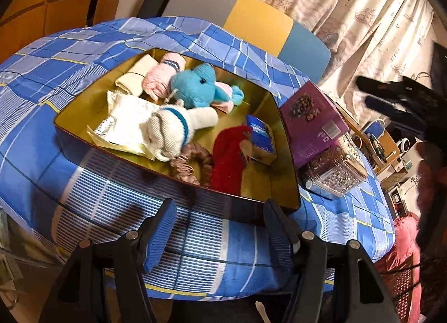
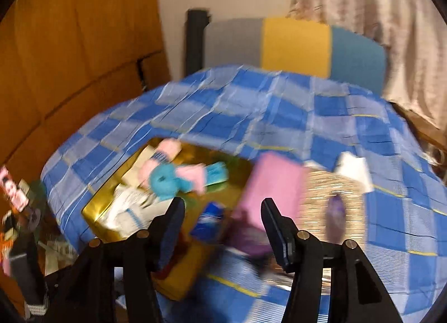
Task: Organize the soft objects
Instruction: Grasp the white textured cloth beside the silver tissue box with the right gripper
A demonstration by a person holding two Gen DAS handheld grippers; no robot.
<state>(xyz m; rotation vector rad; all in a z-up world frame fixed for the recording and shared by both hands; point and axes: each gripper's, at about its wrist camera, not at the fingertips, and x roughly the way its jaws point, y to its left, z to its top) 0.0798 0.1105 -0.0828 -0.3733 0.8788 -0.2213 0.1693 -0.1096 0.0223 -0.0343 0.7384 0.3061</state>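
A gold box (image 1: pixel 282 138) sits on the blue checked cloth (image 1: pixel 69 51). In it lie a blue plush elephant (image 1: pixel 195 85), a white knit item (image 1: pixel 173 127), a pink knit roll (image 1: pixel 162 77), a cream roll (image 1: pixel 137 72), a red fuzzy item (image 1: pixel 229 158), a brown scrunchie (image 1: pixel 190 166) and a blue tissue pack (image 1: pixel 261 138). My left gripper (image 1: pixel 220 228) is open and empty, just in front of the box. My right gripper (image 2: pixel 223 228) is open and empty above the box's near right corner (image 2: pixel 184 275); that view is blurred. The elephant also shows in the right wrist view (image 2: pixel 164 180).
A purple box (image 1: pixel 313 118) and a glittery clear box (image 1: pixel 335 172) stand right of the gold box. A chair back (image 1: pixel 251 23) with grey, yellow and blue panels is behind the table, curtains (image 1: pixel 363 15) beyond. Wooden panels (image 2: pixel 69 43) are at left. Clutter lies at right.
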